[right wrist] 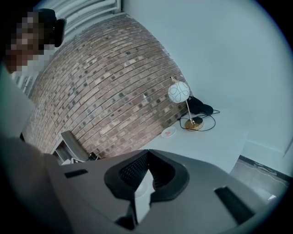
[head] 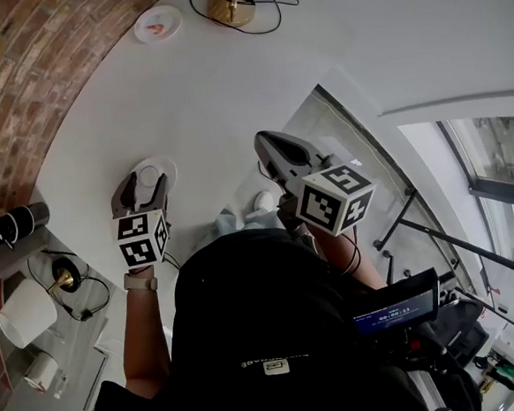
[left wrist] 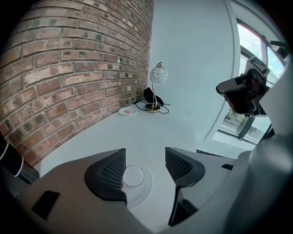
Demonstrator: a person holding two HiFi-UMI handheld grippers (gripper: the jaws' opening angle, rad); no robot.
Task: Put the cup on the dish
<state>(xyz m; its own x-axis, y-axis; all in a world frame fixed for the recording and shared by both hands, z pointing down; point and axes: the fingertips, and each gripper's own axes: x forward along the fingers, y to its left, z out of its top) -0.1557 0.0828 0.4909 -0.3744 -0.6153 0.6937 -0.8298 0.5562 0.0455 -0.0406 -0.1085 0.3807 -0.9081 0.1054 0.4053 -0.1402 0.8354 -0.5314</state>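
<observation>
Where the dish [left wrist: 147, 181] sits, open table [left wrist: 151, 132] seemingly surrounds it.

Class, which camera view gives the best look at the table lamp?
The right gripper view: the lamp shows whole there, with its round shade, stem and gold base. The left gripper view shows the lamp whole too, but smaller. The head view catches little more than its base at the top edge.

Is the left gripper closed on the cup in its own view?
No, the jaws of the left gripper stand apart, and the cup sits on the dish in the gap.
</observation>
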